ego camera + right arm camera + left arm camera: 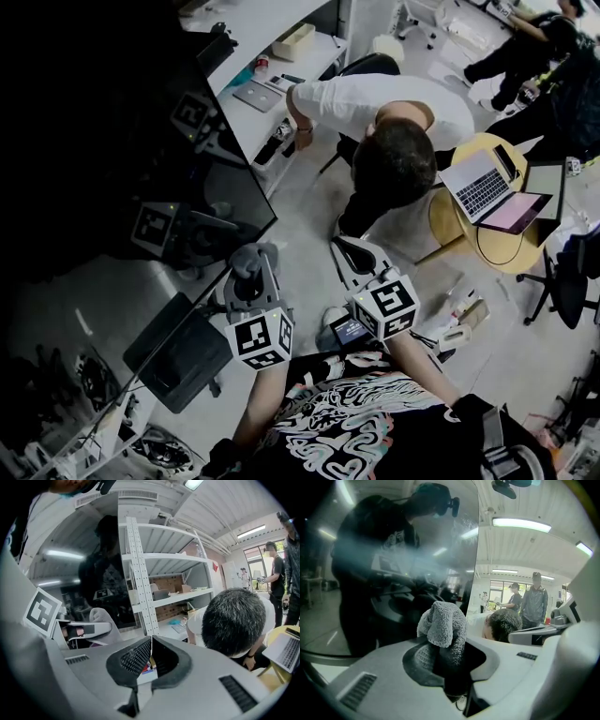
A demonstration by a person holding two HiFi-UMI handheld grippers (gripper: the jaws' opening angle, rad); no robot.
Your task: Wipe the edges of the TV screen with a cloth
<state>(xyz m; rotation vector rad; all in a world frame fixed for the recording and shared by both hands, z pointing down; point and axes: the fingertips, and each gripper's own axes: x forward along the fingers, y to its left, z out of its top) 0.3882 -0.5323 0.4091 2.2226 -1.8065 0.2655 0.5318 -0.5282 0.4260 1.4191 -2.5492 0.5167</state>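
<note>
The TV screen is a large dark pane at the left; its right edge runs straight up in front of my left gripper. My left gripper is shut on a bunched grey cloth, which sticks out past the jaws close to the screen's lower right edge. The cloth also shows in the head view. My right gripper hovers to the right of the left one, away from the screen, shut with nothing in it. The right gripper view shows the cloth at its left.
A person in a white shirt bends over just beyond the grippers. A round table with an open laptop stands at the right. A white shelf rack and a desk lie past the screen. Two people stand far off.
</note>
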